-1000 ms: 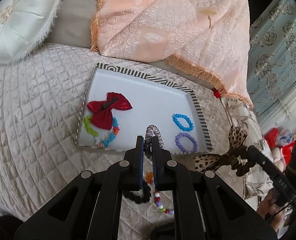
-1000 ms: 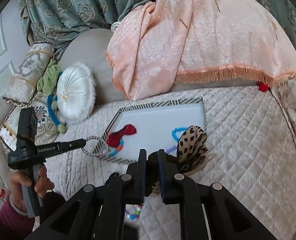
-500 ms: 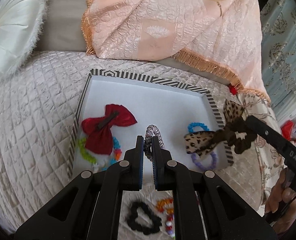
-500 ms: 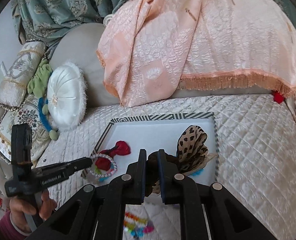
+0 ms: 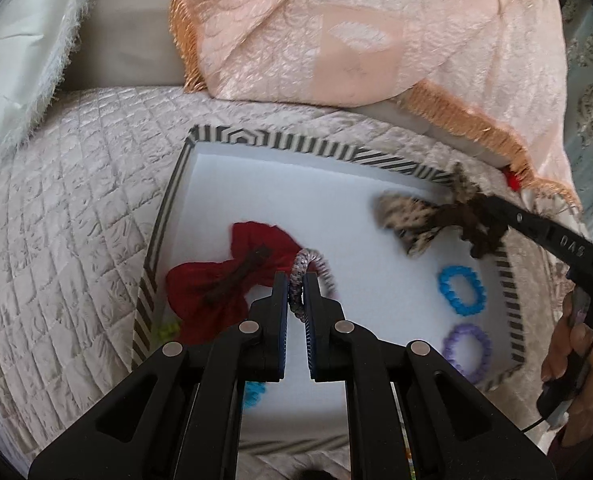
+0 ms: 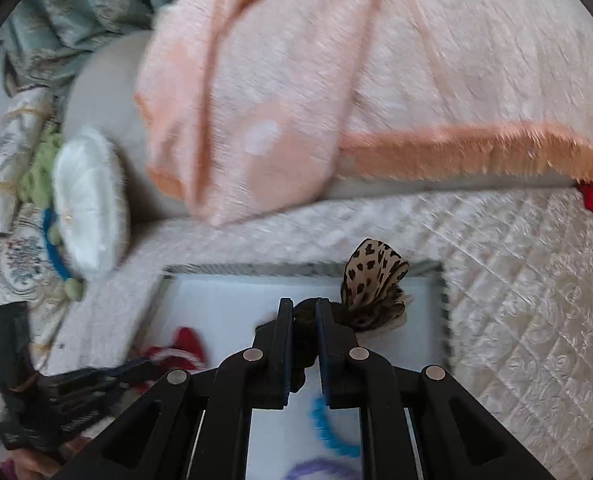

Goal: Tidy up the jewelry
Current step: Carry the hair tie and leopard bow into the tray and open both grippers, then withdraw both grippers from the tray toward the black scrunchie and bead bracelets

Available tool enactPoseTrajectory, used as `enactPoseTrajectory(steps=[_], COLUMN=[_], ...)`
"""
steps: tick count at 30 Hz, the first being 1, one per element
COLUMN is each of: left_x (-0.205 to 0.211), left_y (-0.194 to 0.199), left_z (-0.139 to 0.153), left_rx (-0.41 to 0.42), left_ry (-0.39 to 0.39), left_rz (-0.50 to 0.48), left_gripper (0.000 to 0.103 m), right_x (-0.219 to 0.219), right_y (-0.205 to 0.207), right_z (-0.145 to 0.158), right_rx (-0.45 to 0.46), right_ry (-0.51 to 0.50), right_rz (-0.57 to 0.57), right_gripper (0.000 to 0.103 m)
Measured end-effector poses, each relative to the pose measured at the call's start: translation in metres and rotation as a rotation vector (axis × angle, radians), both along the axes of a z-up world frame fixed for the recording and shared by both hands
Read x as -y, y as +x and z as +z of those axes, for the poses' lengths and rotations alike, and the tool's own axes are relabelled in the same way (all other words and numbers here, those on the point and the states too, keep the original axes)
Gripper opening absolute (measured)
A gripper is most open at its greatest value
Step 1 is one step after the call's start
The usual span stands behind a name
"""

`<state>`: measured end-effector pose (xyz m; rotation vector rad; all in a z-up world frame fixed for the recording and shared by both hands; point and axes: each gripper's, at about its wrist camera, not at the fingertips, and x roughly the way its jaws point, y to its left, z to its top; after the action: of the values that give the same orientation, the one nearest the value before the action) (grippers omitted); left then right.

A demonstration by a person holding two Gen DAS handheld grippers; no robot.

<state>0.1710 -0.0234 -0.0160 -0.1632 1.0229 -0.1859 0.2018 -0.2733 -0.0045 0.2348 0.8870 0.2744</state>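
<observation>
A white tray with a striped rim [image 5: 272, 142] lies on the quilted bed. In it lie a red bow clip [image 5: 224, 280], a blue bead bracelet [image 5: 462, 290] and a purple bead bracelet [image 5: 466, 346]. My left gripper [image 5: 296, 278] is shut on a grey braided hair tie [image 5: 310, 266] above the tray, next to the red bow. My right gripper [image 6: 304, 306] is shut on a leopard-print bow scrunchie [image 6: 372, 284] and holds it over the tray's far right corner; it also shows in the left wrist view [image 5: 416, 216].
A peach fringed throw [image 5: 336, 32] drapes over the bed behind the tray. A white round cushion [image 6: 88, 204] lies to the left. Patterned pillows and green curtain fabric stand beyond it. The quilted cover [image 5: 64, 200] surrounds the tray.
Both grippers have moved forward over the tray. The hair tie now hangs beside the red bow, and the leopard scrunchie has travelled toward the tray's far right corner.
</observation>
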Motion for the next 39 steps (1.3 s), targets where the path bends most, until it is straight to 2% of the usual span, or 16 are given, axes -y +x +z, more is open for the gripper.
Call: enactPoseTrajectory(steps=[3,10,11,12,13,14,15,16,18,20,27,30,39], left_x=[-0.004,-0.003,-0.003,-0.003,-0.004,-0.005,-0.007,-0.007,-0.007,-0.005,-0.009,-0.014,-0.019], left_y=[0.003,-0.001,-0.002,-0.002,-0.004,-0.005,-0.007,-0.009,-0.014,-0.02,-0.04,-0.053,-0.096], left_z=[-0.008,-0.016,-0.017,-0.018,-0.019,-0.02,-0.021,-0.021,-0.019,-0.015,0.005,0.022,0.1], left_rx=[-0.012,-0.007,-0.008,-0.008,-0.01,-0.013,-0.015,-0.011,0.004,0.021,0.042,0.068,0.213], left_ry=[0.009,0.063,0.074,0.084,0.09,0.091,0.086,0.075,0.067,0.091,0.097,0.098,0.127], left_rz=[0.015,0.044,0.05,0.054,0.057,0.059,0.06,0.058,0.057,0.057,0.042,0.042,0.016], left_gripper=[0.006,0.007,0.007,0.008,0.013,0.019,0.037,0.053,0.058,0.058,0.058,0.058,0.058], right_x=[0.01,0.01,0.009,0.007,0.006,0.006,0.007,0.007,0.006,0.004,-0.003,-0.005,-0.007], right_y=[0.0,-0.011,-0.014,-0.016,-0.019,-0.023,-0.024,-0.026,-0.033,-0.042,-0.073,-0.088,-0.134], right_z=[-0.018,-0.03,-0.029,-0.03,-0.029,-0.027,-0.026,-0.025,-0.023,-0.02,-0.004,0.003,0.03], right_rx=[-0.051,-0.07,-0.061,-0.053,-0.045,-0.037,-0.035,-0.035,-0.033,-0.03,-0.019,-0.016,0.021], right_ry=[-0.034,-0.082,-0.096,-0.104,-0.112,-0.115,-0.113,-0.108,-0.106,-0.107,-0.087,-0.095,-0.083], right_rz=[-0.024,-0.023,-0.019,-0.019,-0.018,-0.018,-0.018,-0.017,-0.013,-0.003,0.013,0.019,0.025], right_gripper=[0.01,0.011,0.015,0.023,0.03,0.042,0.046,0.046,0.046,0.046,0.047,0.047,0.048])
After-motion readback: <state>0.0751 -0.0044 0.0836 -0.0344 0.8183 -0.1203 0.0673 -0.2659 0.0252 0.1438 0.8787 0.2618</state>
